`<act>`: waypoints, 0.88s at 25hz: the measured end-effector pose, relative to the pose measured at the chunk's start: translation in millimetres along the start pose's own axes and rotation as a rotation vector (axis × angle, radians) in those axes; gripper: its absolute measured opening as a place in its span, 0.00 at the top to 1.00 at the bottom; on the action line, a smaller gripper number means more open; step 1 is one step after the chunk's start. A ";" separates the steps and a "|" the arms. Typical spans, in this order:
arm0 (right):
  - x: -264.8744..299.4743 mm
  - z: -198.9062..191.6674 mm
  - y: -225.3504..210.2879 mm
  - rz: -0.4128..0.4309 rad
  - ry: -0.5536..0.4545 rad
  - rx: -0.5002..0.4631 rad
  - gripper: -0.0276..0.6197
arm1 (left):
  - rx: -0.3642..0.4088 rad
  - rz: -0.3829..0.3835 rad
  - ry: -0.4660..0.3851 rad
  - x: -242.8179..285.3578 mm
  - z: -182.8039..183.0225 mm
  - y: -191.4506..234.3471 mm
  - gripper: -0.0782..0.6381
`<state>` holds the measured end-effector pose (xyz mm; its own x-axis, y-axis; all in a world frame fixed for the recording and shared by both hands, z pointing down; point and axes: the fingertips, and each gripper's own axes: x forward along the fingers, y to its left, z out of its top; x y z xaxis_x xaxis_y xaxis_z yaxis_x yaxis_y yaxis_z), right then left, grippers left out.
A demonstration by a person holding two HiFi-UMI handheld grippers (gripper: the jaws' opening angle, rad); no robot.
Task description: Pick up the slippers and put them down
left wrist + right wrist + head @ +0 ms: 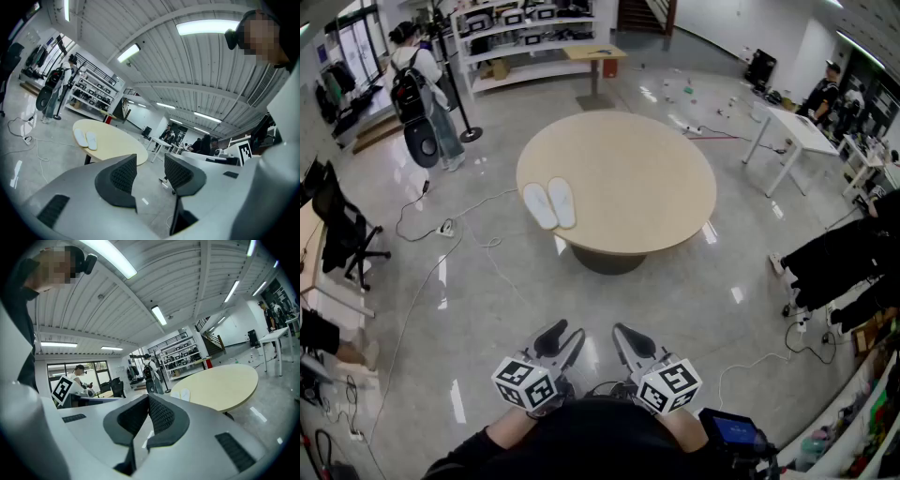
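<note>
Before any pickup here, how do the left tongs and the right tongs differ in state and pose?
The left tongs have their jaws standing apart; the right tongs have theirs closed together. In its own view, the left tongs see the slippers to the left of the jaws; the right tongs see them to the right. Shared: both are empty, both bear a marker cube, and both are held near the person's body, well short of the table.

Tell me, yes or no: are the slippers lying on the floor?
No, the white slippers lie side by side on the round table, near its left edge in the head view.
</note>
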<state>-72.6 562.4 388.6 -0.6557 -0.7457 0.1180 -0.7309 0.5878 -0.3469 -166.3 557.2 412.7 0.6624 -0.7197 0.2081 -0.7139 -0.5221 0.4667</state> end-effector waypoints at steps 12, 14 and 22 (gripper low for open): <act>0.7 11.8 -35.4 -0.047 -0.065 0.038 0.93 | 0.043 -0.030 0.020 31.2 10.9 -7.2 0.61; -1.4 12.3 -35.5 -0.031 -0.073 0.046 0.93 | 0.039 -0.003 0.017 26.9 9.2 -8.1 0.61; 32.9 -5.9 -55.8 0.000 -0.038 0.099 0.93 | 0.001 0.072 0.016 35.6 0.1 26.1 0.61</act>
<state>-54.6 506.8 417.4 -0.6470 -0.7579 0.0833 -0.7071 0.5555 -0.4376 -161.4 518.0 432.1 0.6132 -0.7476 0.2550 -0.7599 -0.4702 0.4489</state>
